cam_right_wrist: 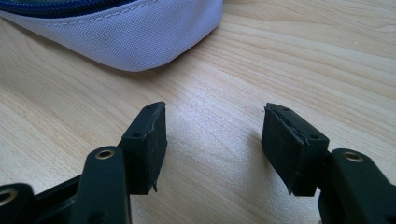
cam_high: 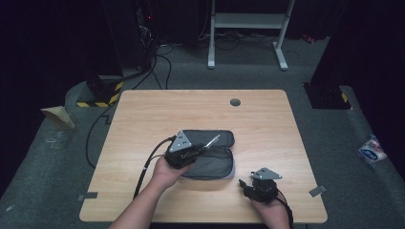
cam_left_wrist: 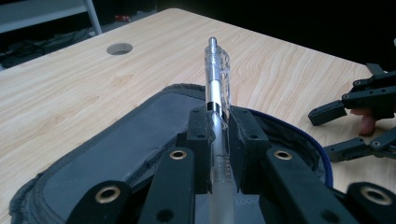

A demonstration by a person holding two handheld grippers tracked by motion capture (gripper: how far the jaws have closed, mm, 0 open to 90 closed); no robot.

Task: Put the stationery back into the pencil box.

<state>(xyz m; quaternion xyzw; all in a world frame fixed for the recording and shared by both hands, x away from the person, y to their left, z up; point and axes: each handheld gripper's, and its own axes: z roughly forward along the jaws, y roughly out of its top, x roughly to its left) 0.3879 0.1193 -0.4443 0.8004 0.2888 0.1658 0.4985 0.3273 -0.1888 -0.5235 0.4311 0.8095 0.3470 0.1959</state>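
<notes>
A clear ballpoint pen (cam_left_wrist: 218,74) is clamped between the jaws of my left gripper (cam_left_wrist: 218,122), its button end pointing away over an open grey pencil case (cam_left_wrist: 116,144). From above, the left gripper (cam_high: 199,149) hovers over the case (cam_high: 215,164) at mid-table, with the pen (cam_high: 212,141) sticking out to the upper right. My right gripper (cam_right_wrist: 212,140) stands open over bare wood, nothing between its pads. It rests near the table's front right (cam_high: 244,185), just beside the case's pale corner (cam_right_wrist: 140,37).
The wooden table (cam_high: 143,114) has a round cable hole (cam_high: 235,102) at the back. A cable (cam_high: 148,167) trails from the left gripper to the front edge. A white stand (cam_high: 248,28) and cables sit on the floor beyond.
</notes>
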